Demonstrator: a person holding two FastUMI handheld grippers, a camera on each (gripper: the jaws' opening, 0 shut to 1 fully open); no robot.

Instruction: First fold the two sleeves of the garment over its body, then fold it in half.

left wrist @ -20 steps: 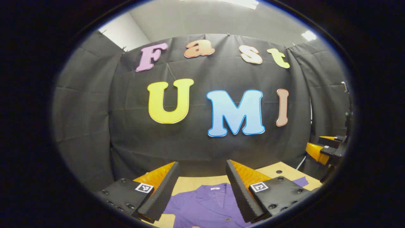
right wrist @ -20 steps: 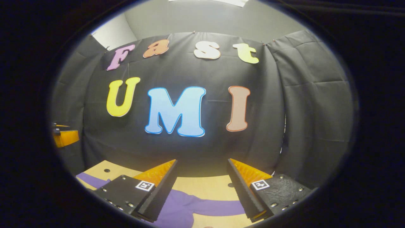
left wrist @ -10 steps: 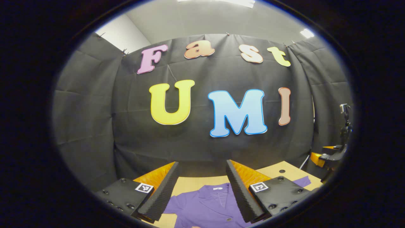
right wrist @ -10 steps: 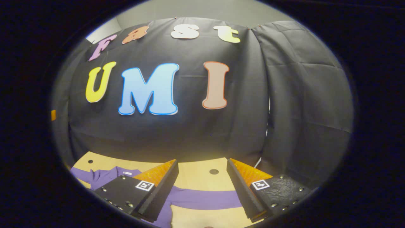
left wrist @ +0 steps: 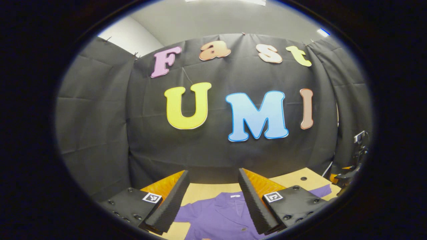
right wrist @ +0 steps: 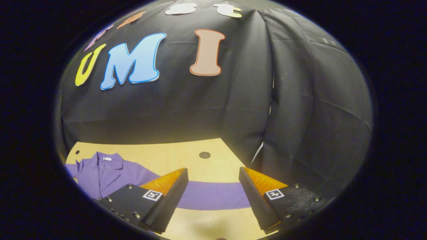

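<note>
In the left gripper view, the left gripper [left wrist: 213,196] sits at the bottom centre of the frame, its two fingers spread wide apart with nothing between them, pointing forward and slightly up. At the far right edge of that same view, low down, part of the other gripper [left wrist: 347,173] shows, too small to read its state. In the right gripper view, the right gripper [right wrist: 213,196] fills the bottom centre, its fingers likewise parted wide, gripping nothing, tilted downward.

Bare table [right wrist: 173,156] lies between the sleeve [right wrist: 213,196] and booth wall [right wrist: 300,116].
</note>
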